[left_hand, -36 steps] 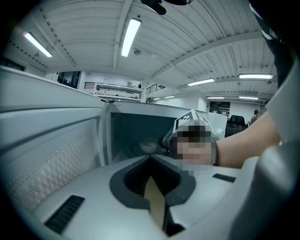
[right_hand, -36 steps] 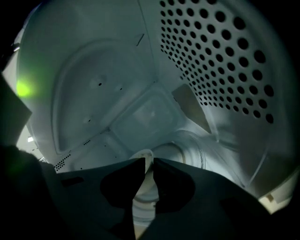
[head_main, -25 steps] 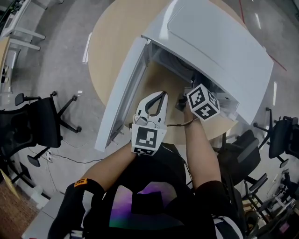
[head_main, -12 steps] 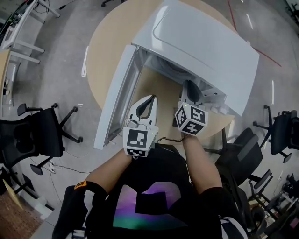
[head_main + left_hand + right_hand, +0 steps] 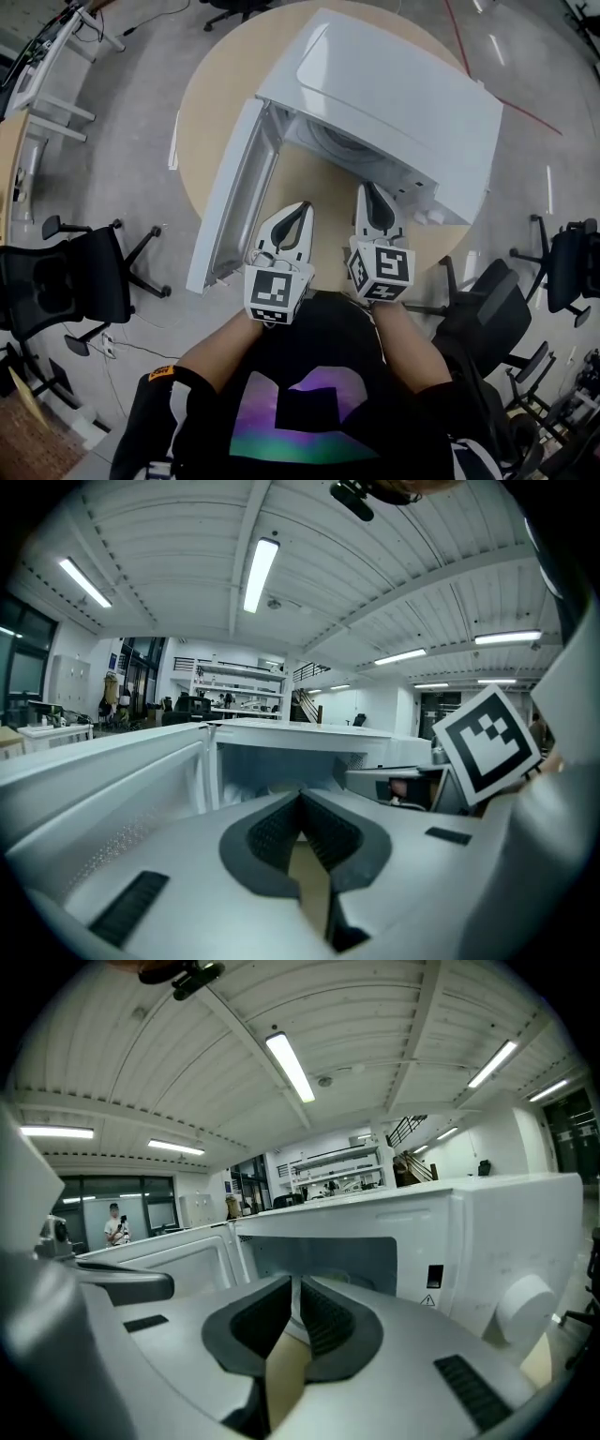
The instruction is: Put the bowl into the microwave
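The white microwave (image 5: 403,94) stands on a round wooden table (image 5: 211,84), its door (image 5: 230,211) swung wide open to the left. A pale rounded shape (image 5: 339,142) lies low inside the cavity; I cannot tell whether it is the bowl or the turntable. My left gripper (image 5: 302,206) is shut and holds nothing, just in front of the cavity beside the door. My right gripper (image 5: 366,187) is also shut and empty, outside the cavity's right half. The left gripper (image 5: 300,794) faces the cavity and the door; the right gripper (image 5: 295,1283) faces the cavity (image 5: 319,1255) and the control panel (image 5: 511,1241).
Black office chairs stand on the floor at the left (image 5: 66,281) and right (image 5: 572,272). A white desk frame (image 5: 47,66) is at the far left. The table's near edge lies under my grippers, close to the person's body.
Both grippers have drawn back from the microwave toward the person. The right one came out of the cavity mouth and now lies level beside the left.
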A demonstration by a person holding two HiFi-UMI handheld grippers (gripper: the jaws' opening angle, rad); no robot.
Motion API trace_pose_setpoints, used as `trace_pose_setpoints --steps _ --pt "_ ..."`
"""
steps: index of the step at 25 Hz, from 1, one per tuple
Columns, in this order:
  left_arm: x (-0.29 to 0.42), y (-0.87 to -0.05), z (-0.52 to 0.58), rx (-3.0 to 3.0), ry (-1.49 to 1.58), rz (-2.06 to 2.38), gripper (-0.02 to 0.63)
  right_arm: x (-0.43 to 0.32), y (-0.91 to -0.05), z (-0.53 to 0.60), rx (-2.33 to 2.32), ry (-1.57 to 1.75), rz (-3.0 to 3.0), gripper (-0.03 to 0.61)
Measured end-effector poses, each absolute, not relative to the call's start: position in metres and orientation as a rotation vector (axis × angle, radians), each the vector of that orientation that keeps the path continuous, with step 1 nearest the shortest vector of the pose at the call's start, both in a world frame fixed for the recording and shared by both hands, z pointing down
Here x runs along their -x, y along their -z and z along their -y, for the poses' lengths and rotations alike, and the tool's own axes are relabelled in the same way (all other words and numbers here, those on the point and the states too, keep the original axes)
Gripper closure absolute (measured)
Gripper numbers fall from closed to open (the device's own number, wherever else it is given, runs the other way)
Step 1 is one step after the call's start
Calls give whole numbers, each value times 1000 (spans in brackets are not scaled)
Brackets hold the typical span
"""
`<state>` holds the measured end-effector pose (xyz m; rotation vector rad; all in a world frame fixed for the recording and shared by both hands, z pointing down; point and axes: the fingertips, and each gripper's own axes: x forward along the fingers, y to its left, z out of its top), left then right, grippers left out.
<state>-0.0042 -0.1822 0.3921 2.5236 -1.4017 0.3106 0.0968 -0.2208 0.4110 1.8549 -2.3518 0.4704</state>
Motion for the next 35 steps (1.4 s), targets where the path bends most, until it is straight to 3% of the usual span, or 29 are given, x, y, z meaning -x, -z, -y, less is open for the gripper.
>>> trace_pose_setpoints --steps 19,35 --pt "-16 -368 106 -2532 -264 1537 569 -107 -367 126 -1737 -350 2534 547" --pt "9 -347 65 -2566 -228 1584 571 -95 -350 82 -1772 -315 2536 553"
